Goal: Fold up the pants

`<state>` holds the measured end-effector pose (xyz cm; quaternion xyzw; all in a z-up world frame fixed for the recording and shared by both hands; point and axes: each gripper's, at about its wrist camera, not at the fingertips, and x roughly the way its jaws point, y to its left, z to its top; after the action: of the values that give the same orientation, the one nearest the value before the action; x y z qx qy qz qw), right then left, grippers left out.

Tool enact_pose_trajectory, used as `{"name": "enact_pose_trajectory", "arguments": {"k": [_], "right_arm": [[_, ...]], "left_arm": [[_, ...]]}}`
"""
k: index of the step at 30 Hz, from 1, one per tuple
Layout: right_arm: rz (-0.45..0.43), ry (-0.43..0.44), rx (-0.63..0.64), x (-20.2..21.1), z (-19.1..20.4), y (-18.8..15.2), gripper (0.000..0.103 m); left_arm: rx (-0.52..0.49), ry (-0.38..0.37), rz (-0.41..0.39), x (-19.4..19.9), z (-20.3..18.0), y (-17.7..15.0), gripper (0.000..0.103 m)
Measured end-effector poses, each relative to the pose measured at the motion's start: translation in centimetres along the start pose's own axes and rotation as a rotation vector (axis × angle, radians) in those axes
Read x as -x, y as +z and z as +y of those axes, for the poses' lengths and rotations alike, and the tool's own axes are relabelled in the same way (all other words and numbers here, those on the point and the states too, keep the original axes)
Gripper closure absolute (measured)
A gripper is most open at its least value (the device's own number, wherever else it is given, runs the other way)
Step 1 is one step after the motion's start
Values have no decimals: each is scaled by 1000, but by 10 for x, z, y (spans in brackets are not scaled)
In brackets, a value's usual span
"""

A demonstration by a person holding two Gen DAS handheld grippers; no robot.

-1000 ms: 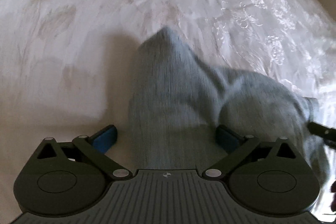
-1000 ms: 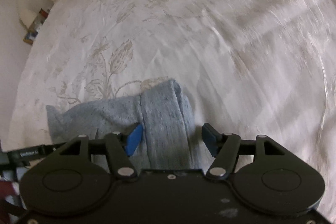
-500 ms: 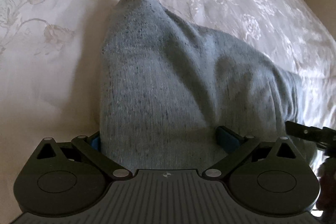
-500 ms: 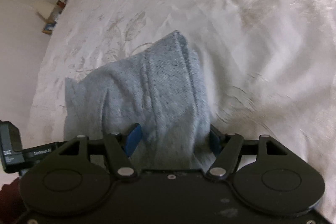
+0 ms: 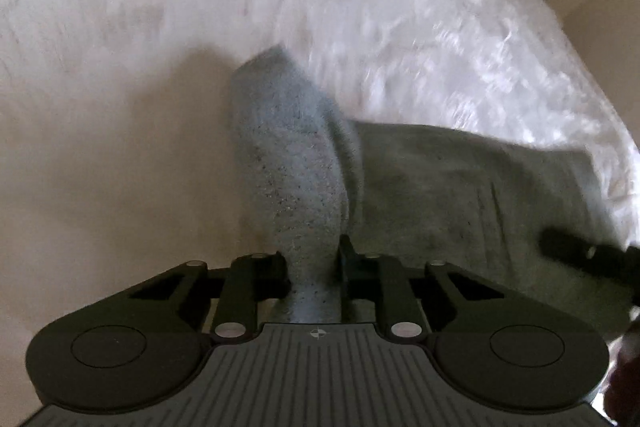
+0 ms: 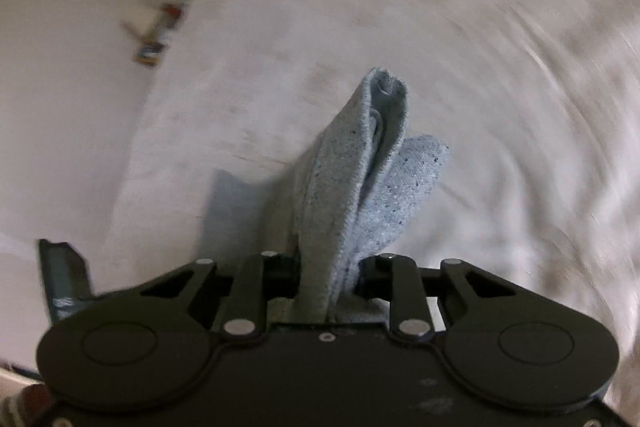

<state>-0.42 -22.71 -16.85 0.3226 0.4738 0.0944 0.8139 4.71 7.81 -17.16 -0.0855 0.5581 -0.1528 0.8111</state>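
The pants are light blue-grey knit fabric. In the left wrist view my left gripper (image 5: 314, 267) is shut on a bunched corner of the pants (image 5: 292, 167), and the rest of the cloth hangs off to the right. In the right wrist view my right gripper (image 6: 330, 273) is shut on another bunched corner of the pants (image 6: 360, 179), which sticks up in folds above the fingers. Both views are blurred by motion. The other gripper shows as a dark shape at the right edge of the left wrist view (image 5: 588, 255).
A white bedspread (image 5: 400, 7) with a faint floral pattern lies under everything, and it also shows in the right wrist view (image 6: 500, 67). Its edge and a pale floor with a small colourful object (image 6: 154, 45) are at the upper left there.
Both grippers have closed from open onto the corners of the pants and lifted them off the bed. The cloth now hangs bunched between the jaws.
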Motion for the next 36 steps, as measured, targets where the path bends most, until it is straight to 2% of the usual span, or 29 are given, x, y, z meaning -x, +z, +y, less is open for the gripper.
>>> {"name": "enact_pose_trajectory", "arguments": {"k": [2,5,7,8,9,10,12,13,15,16,19,21,22,24,26,27,28,30,31,34,36], "right_arm": [[-15,26,95,2,29,16,77],[-55,90,144,-5,61,51,77],[-73,119,154,-16,75,74,76],[-84,111,160,-24,81,85,70],[-90,92,167,-33,85,93,67],[-89,54,173,-44,87,101,62],[-72,-78,181,-73,81,113,61],[-55,-188,196,-89,77,116,61],[-48,-358,269,-103,78,115,61],[-63,-381,299,-103,80,113,61],[-104,-307,363,-88,96,100,68],[-100,-280,448,-84,109,85,84],[-91,-277,480,-84,112,77,97],[-36,-294,497,-91,110,61,98],[45,-357,436,-106,88,48,99],[94,-379,401,-114,75,42,103],[122,-383,367,-119,63,37,103],[105,-355,347,-112,60,33,102],[96,-340,355,-105,64,33,92],[29,-270,379,-64,76,29,89],[-25,-245,414,-37,90,20,83]], "left_arm": [[-22,18,-71,19,-3,12,83],[-4,38,-169,44,7,46,83],[16,49,-186,49,17,70,79],[39,68,-191,49,24,80,77],[73,103,-192,46,33,91,67],[94,146,-195,42,41,97,64],[132,253,-200,31,55,104,64],[151,283,-190,27,61,105,65],[175,296,-174,22,67,103,65],[174,298,-172,22,65,100,64],[124,290,-166,21,52,86,64],[96,278,-149,17,45,73,64],[89,270,-132,11,44,67,64],[82,271,-76,-7,41,57,64],[79,293,-30,-26,44,48,63],[71,302,-17,-31,47,43,61],[55,309,-12,-35,48,40,60],[39,310,-27,-27,46,40,61],[37,304,-43,-19,44,41,61],[16,285,-142,15,35,41,61],[-15,265,-226,44,24,38,61]]}}
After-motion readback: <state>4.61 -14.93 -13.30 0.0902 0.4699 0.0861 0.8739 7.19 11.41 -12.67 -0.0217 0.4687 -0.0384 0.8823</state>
